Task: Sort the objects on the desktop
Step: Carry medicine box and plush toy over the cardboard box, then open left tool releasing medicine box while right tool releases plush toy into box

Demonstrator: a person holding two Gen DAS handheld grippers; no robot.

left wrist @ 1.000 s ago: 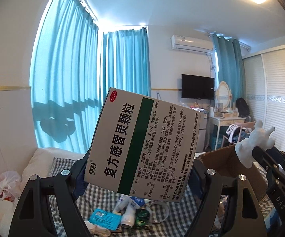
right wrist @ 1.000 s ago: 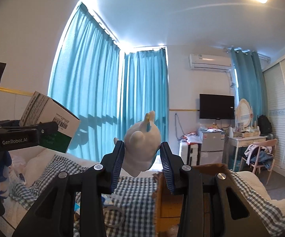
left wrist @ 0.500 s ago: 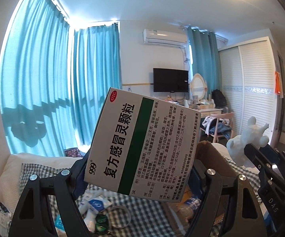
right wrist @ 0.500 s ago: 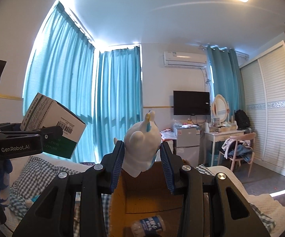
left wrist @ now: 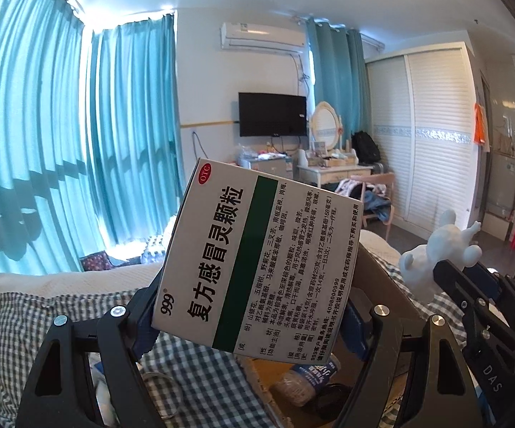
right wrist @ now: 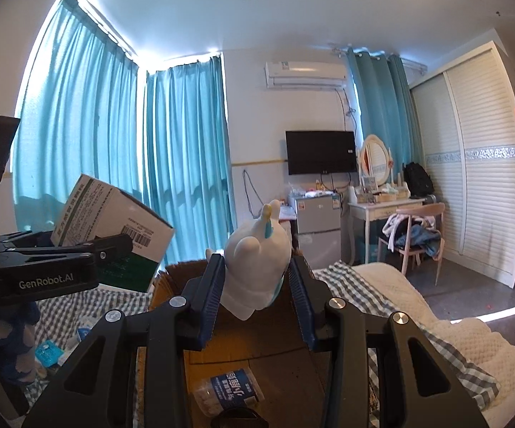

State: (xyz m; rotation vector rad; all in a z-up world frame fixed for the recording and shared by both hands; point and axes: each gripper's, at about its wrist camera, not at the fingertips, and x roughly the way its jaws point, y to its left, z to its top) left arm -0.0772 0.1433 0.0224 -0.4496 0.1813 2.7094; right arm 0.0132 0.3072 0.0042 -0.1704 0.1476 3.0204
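My left gripper [left wrist: 250, 306] is shut on a white medicine box [left wrist: 257, 256] with a green stripe and black print, held tilted in the air. The same medicine box [right wrist: 115, 235] shows at the left of the right wrist view, clamped in the left gripper [right wrist: 90, 249]. My right gripper [right wrist: 255, 278] is shut on a white unicorn figurine [right wrist: 257, 271], also seen as the figurine [left wrist: 436, 253] at the right of the left wrist view. Both hang over an open cardboard box [right wrist: 257, 349] with a blue-labelled jar [right wrist: 229, 390] lying on its floor.
The cardboard box [left wrist: 382, 285] stands on a checked cloth [left wrist: 193, 385] over a bed. Small items [right wrist: 49, 351] lie on the cloth to the left. A cream blanket [right wrist: 453, 324] spreads to the right. Curtains, a television, a dressing table and a chair stand beyond.
Both grippers have swung to the right with their loads. The cardboard box and the jar inside it have come into view beneath them; the loose items have slid off to the left.
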